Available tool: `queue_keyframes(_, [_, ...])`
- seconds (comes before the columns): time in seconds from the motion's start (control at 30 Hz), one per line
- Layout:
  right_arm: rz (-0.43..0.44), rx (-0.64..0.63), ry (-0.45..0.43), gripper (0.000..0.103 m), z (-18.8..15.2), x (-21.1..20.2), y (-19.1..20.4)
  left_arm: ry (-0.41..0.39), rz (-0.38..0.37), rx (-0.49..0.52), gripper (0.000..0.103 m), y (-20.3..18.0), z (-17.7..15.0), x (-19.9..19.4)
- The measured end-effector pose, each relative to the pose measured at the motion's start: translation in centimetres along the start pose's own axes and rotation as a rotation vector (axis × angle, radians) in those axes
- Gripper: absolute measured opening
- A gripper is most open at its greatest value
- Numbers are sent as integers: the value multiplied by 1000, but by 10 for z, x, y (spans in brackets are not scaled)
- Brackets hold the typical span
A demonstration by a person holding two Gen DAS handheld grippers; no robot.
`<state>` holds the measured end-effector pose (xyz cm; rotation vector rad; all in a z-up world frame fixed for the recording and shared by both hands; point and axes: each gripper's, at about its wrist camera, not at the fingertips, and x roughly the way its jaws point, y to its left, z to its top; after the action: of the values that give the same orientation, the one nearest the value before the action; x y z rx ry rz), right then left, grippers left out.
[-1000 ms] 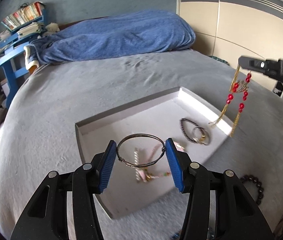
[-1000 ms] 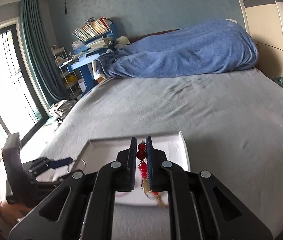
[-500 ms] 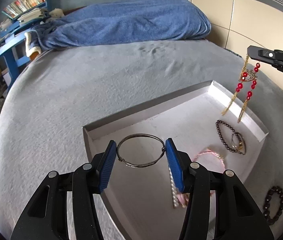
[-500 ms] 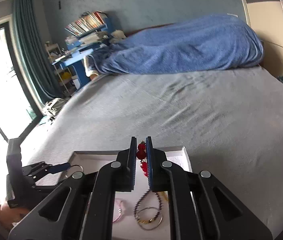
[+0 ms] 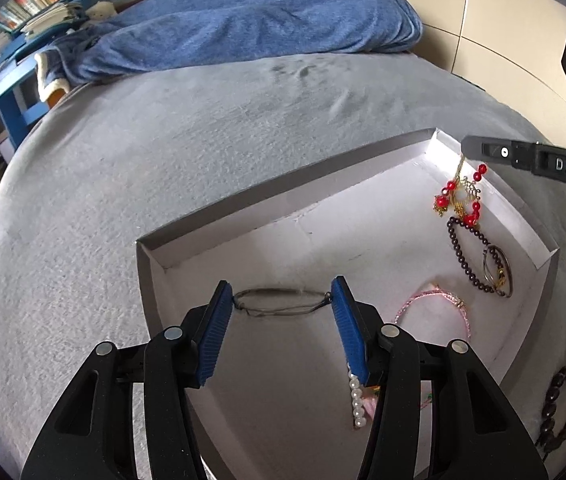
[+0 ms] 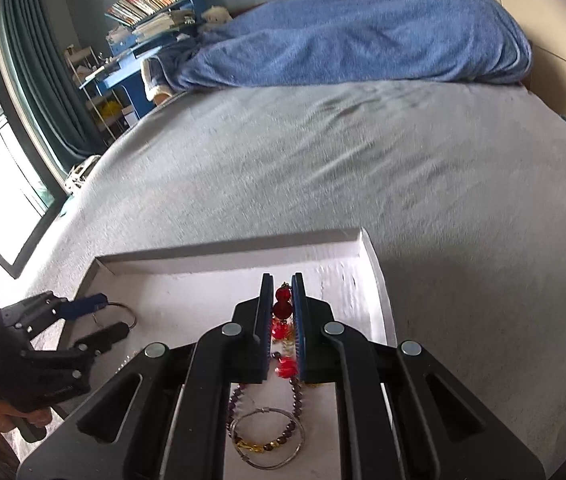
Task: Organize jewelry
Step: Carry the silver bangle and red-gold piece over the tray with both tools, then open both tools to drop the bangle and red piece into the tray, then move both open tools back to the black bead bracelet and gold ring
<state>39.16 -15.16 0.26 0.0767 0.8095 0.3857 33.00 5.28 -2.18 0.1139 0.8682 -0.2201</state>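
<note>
A thin wire bangle [image 5: 281, 302] is seen between the blue pads [image 5: 215, 338] of the left gripper [image 5: 281, 320], whose jaws are opening; the bangle still reaches from pad to pad, low over the near-left part of the white tray [image 5: 155, 276]. A pearl string [image 5: 357, 402] and a pink bracelet [image 5: 433, 308] are laid on the tray floor. Farther right, red bead and gold jewelry [image 6: 283, 312] is pinched in the almost closed right gripper [image 6: 283, 320], and is hung down by the tray's far right corner, above a dark bead bracelet [image 5: 465, 256]. Another dark bracelet [image 5: 561, 410] is left on the grey bed [image 5: 203, 140]. A blue blanket [image 5: 251, 20] is piled at the far edge.
</note>
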Motion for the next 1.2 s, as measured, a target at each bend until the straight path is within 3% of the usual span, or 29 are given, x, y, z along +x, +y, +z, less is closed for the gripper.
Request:
queue_keyframes(0.17, [-15, -4, 15, 10, -2, 2, -1, -25, 23, 23, 69, -5, 0, -4])
queue_keyframes(0.23, [-17, -9, 7, 12, -2, -2, -1, -38, 23, 18, 70, -5, 0, -8])
queue_keyframes(0.27, [-15, -7, 4, 14, -2, -4, -1, -40, 23, 16, 70, -5, 0, -10])
queue_keyframes(0.33, [-16, -7, -6, 29, -2, -9, -1, -49, 25, 10, 71, -5, 0, -13])
queue_keyframes(0.4, [-14, -9, -15, 32, -3, -14, 0, -65, 34, 10, 79, -7, -1, -19])
queue_keyframes(0.67, [-18, -12, -24, 48, -9, -34, -1, -126, 40, 20, 82, -19, -1, -47])
queue_keyframes(0.83, [-19, -20, -39, 66, -14, -48, 3, -160, 69, 51, 89, -30, -8, -69])
queue_keyframes(1.2, [-23, -35, -65, 88, -39, -82, 13, -180, 53, 47, 90, -44, -35, -103])
